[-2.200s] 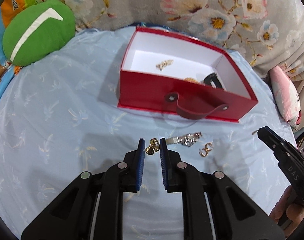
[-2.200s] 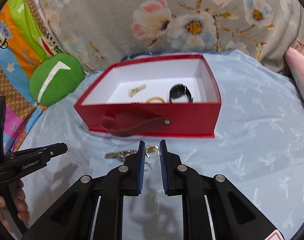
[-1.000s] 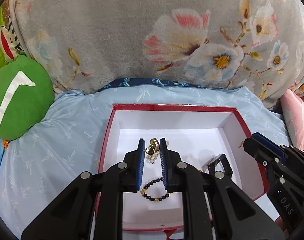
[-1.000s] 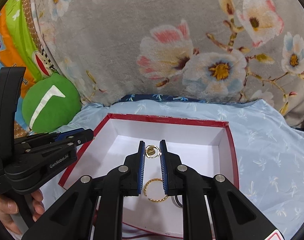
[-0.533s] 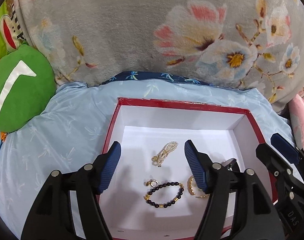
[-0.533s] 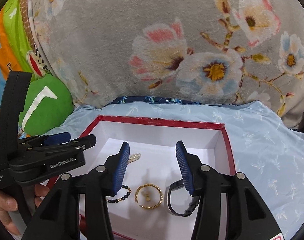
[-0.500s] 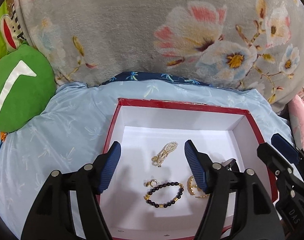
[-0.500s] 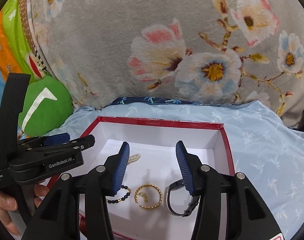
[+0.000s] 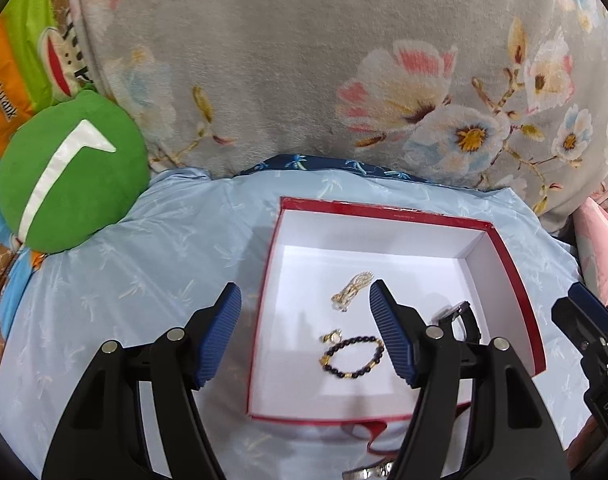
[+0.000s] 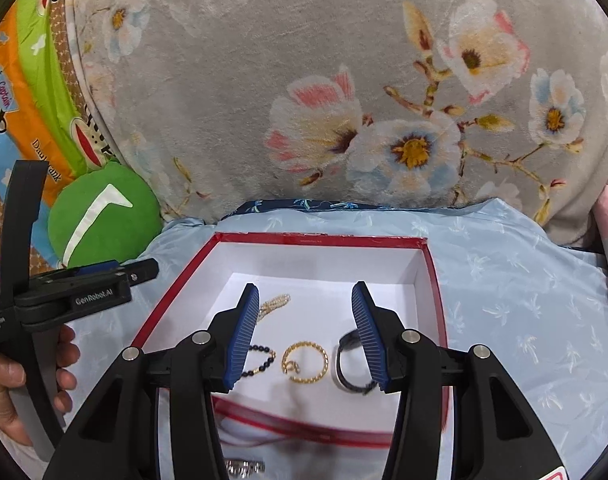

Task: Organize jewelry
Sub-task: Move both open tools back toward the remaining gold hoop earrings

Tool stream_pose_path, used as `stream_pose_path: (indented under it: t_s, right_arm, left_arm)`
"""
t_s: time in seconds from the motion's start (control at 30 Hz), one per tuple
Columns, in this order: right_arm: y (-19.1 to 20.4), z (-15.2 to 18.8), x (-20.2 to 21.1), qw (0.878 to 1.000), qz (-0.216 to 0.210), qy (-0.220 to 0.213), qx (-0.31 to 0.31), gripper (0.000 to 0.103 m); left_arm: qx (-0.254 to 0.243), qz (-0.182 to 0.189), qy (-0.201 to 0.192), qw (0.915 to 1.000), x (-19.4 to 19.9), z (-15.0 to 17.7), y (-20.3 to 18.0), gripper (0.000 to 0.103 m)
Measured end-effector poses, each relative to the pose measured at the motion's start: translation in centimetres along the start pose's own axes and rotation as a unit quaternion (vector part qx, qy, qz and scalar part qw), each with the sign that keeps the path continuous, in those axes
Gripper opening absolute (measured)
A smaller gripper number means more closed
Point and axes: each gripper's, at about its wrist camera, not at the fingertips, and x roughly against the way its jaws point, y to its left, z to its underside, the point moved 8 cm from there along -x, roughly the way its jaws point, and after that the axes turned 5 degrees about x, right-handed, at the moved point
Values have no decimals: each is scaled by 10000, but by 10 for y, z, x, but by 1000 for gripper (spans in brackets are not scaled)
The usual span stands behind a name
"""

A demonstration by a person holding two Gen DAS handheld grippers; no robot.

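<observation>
- Nearest, a silver-coloured piece [image 10: 244, 467] lies on the blue sheet [image 10: 516, 300] just in front of the red box [image 10: 435, 280], outside it; only part of it shows at the bottom edge of both views.
- Left gripper [image 9: 304, 334]: jaws spread wide, nothing between the blue pads [image 9: 217, 334]; it hangs over the box's left wall, one finger over the sheet, the other over the white interior.
- Right gripper [image 10: 306, 334]: jaws parted, nothing gripped; both fingers stand above the box floor.
- Left hand [image 10: 27, 384]: fingers wrapped round the left gripper's handle, seen from the right wrist view.
- Box contents, near row: dark beaded bracelet [image 9: 354, 360] with gold beads, a small gold earring [image 9: 332, 336] just beside it, a twisted gold bangle [image 10: 306, 362] with a small gold ring [image 10: 291, 367] lying inside its loop, and a black watch [image 10: 350, 364] to the right.
- Box contents, farther back: a pearl strand [image 9: 352, 290], folded, well apart from the near row.
- Beyond the box: a green round cushion [image 9: 69, 172] to the left and a grey floral blanket [image 10: 344, 100] rising behind.
</observation>
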Motion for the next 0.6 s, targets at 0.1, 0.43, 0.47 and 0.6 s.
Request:
stream_pose_path:
  t_s: [0.1,0.43,0.47,0.6]
  right_arm:
    - [4,15,19,10000,66,26,62,49]
    - [9,98,48,9980,-8,614,-165,50]
    - [10,107,48,9975,-7,695,-160,50]
    - [16,138,45,9949,-67,995,-179,50]
  left_arm:
    - [7,-17,-12,10000,17,12,6,72]
    - [6,109,463,9989,41,90,17,72]
    - [14,122,535,9985,41,98,19,72]
    - [-32,40,807,9967,35,132,24,72]
